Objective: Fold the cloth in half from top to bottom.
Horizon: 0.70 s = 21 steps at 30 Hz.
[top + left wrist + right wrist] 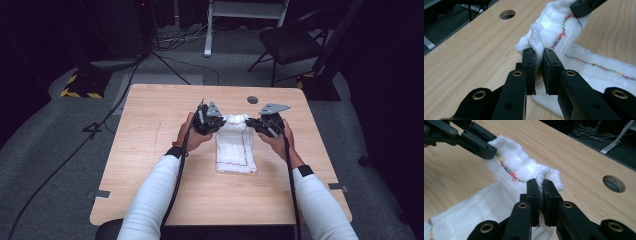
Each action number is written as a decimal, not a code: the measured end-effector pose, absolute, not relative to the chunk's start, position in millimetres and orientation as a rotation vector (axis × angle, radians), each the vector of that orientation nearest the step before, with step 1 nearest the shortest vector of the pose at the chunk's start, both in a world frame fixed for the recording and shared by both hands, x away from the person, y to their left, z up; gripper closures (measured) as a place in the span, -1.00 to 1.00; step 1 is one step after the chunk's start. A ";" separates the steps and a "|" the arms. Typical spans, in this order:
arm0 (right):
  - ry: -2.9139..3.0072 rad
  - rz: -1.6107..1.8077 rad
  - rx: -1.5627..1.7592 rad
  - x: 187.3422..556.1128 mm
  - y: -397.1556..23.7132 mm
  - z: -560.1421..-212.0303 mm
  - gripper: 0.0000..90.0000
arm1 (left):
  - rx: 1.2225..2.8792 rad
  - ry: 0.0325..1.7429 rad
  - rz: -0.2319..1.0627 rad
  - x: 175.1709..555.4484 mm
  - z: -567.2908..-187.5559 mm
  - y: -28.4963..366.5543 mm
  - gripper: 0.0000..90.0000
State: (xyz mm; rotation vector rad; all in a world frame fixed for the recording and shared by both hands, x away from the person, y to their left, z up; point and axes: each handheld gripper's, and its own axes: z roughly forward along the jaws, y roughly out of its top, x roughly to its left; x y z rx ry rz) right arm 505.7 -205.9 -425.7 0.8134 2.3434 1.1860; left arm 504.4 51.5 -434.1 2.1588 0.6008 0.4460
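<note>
I have both claws on the far end of the white cloth point(235, 145), which lies lengthwise in the middle of the worktop point(150, 165), its near part flat and its far edge lifted and bunched between my hands. The left claw point(538, 53) is clamped on the cloth's far left corner, with only a thin fold of fabric caught near the tips. The right claw point(541, 184) is pinched tight on the far right corner, fabric squeezed between the pads.

My main worry is the left grip: so little cloth sits between those pads that I judge a slight tug could pull the corner free, and the fold would drop crooked. If my two hands travel unevenly toward the near end of the cloth, the stitched coloured border point(561, 35) would not line up with the edge below it, and the fold would come out skewed. Pulling the corners apart too hard might drag the whole cloth along the worktop toward the round hole point(613, 183) beyond its far edge. Letting the span between the claws sag could trap a wrinkle underneath.
</note>
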 end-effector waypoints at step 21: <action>2.411 1.204 0.753 480.0 -212.3 -441.0 0.91 | 2.180 0.532 0.376 475.5 -447.7 60.1 0.77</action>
